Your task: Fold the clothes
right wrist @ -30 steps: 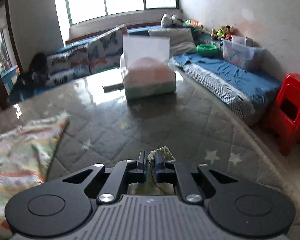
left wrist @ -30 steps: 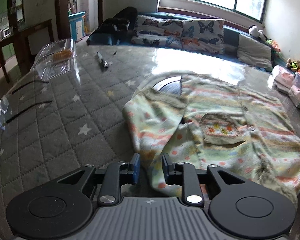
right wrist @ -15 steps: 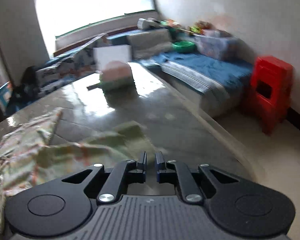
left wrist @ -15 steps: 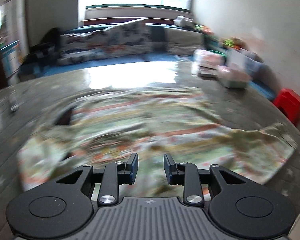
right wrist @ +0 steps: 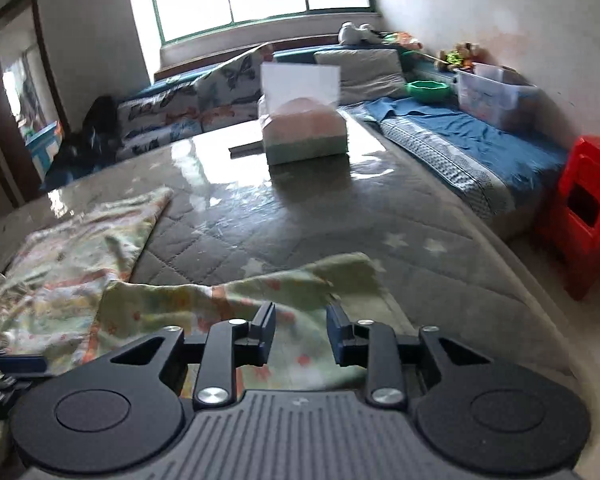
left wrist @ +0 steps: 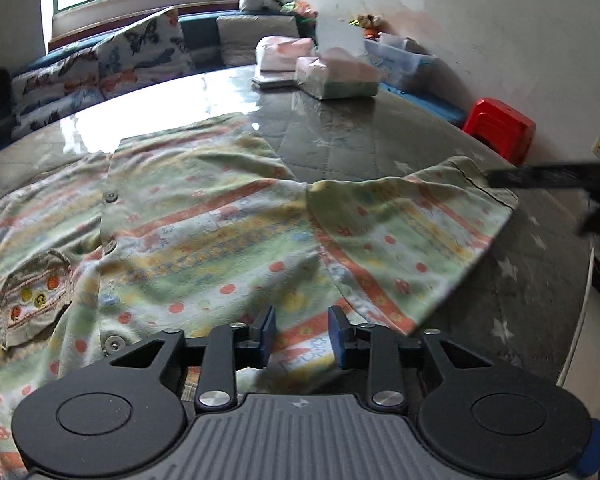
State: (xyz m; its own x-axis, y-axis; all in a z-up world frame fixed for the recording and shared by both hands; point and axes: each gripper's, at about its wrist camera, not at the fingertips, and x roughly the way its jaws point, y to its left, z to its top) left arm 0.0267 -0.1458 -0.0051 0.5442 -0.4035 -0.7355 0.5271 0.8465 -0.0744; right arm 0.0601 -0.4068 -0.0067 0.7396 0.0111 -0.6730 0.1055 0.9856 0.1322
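A pale green child's shirt (left wrist: 204, 232) with orange and yellow stripes, buttons and a small chest pocket lies spread on the grey quilted star-print table (left wrist: 360, 136). Its sleeve (left wrist: 404, 232) stretches out to the right. My left gripper (left wrist: 302, 330) is open and empty, low over the shirt's near hem. My right gripper (right wrist: 300, 332) is open and empty just above the sleeve's end (right wrist: 260, 292); it shows as a dark blurred shape at the right edge of the left wrist view (left wrist: 552, 178). The shirt's body (right wrist: 68, 248) lies left in the right wrist view.
A tissue pack (right wrist: 304, 136) and a second pack (left wrist: 284, 54) stand at the table's far side. Behind it run a butterfly-print cushion bench (left wrist: 100, 68) and a blue mattress (right wrist: 472, 140). A red stool (right wrist: 588, 212) stands right of the table's edge.
My right gripper has opened and let go of the sleeve cuff, which now lies flat on the table. My left gripper has swung right along the shirt's hem, still open.
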